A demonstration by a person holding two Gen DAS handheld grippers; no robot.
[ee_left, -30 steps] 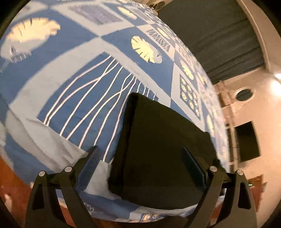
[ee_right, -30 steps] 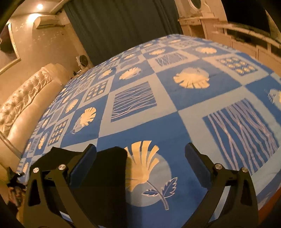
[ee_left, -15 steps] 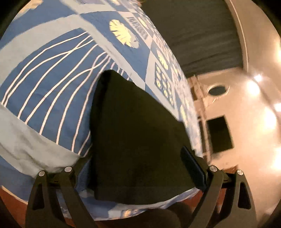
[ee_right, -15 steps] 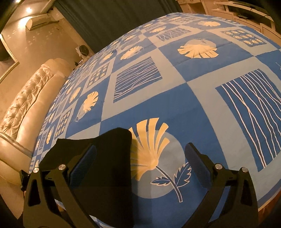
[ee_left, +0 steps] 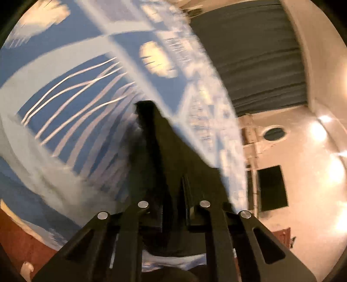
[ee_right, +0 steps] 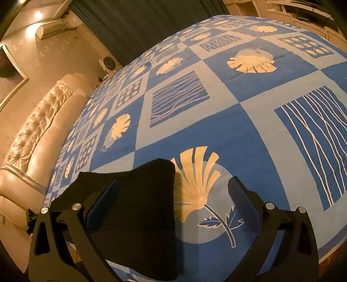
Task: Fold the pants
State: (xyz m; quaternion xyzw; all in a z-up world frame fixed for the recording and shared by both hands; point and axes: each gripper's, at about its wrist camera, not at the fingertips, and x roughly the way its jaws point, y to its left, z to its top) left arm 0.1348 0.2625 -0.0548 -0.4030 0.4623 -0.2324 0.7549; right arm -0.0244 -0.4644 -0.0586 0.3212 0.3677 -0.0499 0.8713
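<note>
The black pants (ee_right: 134, 208) lie folded on the blue patterned bedspread (ee_right: 216, 121) near its front edge. In the left wrist view my left gripper (ee_left: 173, 195) is shut on the near edge of the pants (ee_left: 169, 156), and the cloth rises in a ridge between the fingers; this view is blurred by motion. My right gripper (ee_right: 173, 201) is open and empty, just above the bed, its left finger (ee_right: 102, 201) over the pants and its right finger (ee_right: 245, 204) over the bedspread.
A tufted cream headboard (ee_right: 39, 130) runs along the bed's left side. Dark curtains (ee_right: 141, 26) hang behind the bed. White cabinets (ee_right: 303, 19) stand at the far right. Red-brown floor (ee_left: 19, 238) shows below the bed's front edge.
My left gripper has closed on the near edge of the pants and lifted it, bunching the cloth. My right gripper has moved slightly, staying open.
</note>
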